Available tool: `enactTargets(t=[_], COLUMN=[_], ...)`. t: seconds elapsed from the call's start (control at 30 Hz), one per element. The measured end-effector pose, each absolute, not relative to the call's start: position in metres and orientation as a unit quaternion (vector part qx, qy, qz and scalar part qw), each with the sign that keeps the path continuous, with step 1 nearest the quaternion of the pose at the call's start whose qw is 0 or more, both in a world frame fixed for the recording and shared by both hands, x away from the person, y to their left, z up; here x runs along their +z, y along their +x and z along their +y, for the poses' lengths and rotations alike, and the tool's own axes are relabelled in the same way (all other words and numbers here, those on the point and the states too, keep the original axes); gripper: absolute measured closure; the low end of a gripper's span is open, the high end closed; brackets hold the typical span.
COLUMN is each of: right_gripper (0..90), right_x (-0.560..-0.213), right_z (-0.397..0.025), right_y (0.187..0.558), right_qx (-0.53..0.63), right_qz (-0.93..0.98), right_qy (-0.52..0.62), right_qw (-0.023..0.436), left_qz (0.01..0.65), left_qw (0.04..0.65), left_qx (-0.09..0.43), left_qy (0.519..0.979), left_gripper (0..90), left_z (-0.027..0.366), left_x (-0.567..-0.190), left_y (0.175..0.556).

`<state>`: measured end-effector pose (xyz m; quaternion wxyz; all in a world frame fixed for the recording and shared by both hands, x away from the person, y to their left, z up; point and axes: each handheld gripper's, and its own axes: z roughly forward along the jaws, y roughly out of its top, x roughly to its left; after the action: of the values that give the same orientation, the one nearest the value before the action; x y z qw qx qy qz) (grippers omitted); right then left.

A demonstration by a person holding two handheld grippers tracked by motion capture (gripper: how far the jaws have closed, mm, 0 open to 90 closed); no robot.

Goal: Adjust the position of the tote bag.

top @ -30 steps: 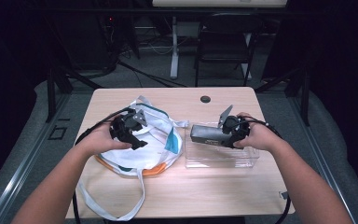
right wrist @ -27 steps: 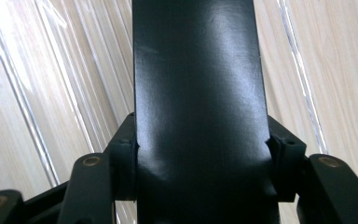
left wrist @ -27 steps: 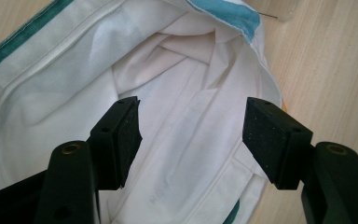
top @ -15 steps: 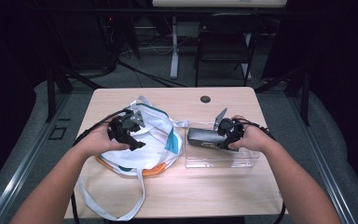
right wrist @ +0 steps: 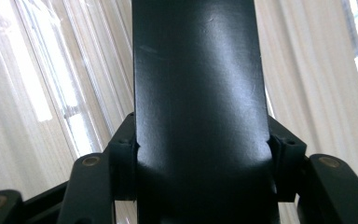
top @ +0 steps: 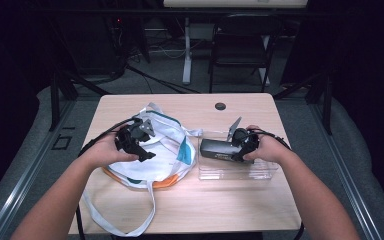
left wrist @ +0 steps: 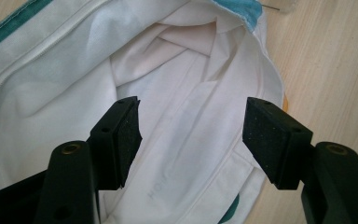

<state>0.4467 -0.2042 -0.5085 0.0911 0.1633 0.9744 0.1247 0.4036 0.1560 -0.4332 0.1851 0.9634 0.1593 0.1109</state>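
Right claw clamping black case, long axis pointing left

High view overlooks table; gripper views sit close.

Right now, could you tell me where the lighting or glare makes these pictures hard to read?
High view: table lit, surroundings nearly black. Right gripper view: bright streaks glare off the clear plastic tray behind the black case. Left gripper view: evenly lit, white bag sharp, soft shadows in its folds.
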Motion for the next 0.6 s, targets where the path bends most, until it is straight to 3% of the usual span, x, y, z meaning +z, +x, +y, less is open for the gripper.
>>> enactTargets(t=[0.6], right_gripper=[38.0], right_x=[-0.525], right_z=[-0.206], right_y=[0.452], right_qx=[0.093], right_qz=[0.976], right_qy=[0.176], right_qw=[0.087], left_qz=[0.159], left_qw=[0.179], left_qx=[0.111], left_qy=[0.964], left_gripper=[36.5], left_z=[0.156], left_x=[-0.436], left_y=[0.405])
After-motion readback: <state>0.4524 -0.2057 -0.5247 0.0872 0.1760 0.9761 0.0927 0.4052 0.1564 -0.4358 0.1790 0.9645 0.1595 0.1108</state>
